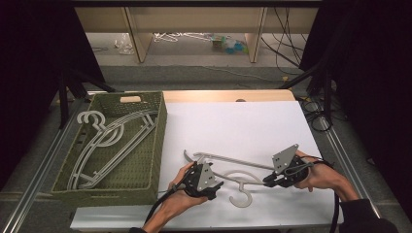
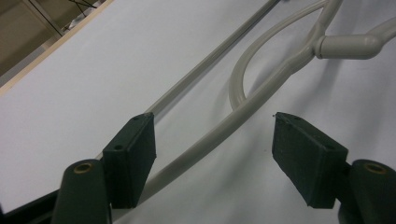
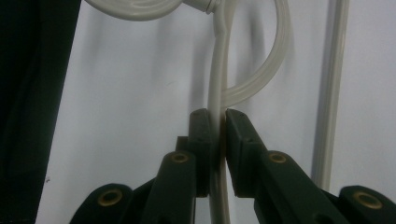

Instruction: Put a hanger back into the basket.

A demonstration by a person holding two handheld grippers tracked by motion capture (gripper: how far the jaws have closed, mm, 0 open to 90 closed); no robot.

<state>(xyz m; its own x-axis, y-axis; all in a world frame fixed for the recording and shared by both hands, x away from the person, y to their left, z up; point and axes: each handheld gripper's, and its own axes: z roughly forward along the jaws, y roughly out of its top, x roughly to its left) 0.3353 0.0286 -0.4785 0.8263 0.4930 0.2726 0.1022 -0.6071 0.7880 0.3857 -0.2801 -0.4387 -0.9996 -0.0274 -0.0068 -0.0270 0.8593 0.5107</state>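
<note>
A pale plastic hanger (image 1: 241,180) lies on the white table top (image 1: 243,126), its hook toward the front edge. My right gripper (image 1: 268,182) is shut on one arm of this hanger; in the right gripper view that gripper (image 3: 217,122) has both pads pressed against the thin arm (image 3: 218,84). My left gripper (image 1: 217,187) sits at the hanger's other side. In the left gripper view it (image 2: 212,144) is open, and the hanger's arm (image 2: 233,122) runs between the jaws without touching either pad.
A green woven basket (image 1: 154,145) stands at the table's left and holds several pale hangers (image 1: 104,143). Metal rails (image 1: 41,170) run along both sides of the table. Cables (image 1: 316,116) lie on the floor at the back right, shelving (image 1: 194,29) beyond.
</note>
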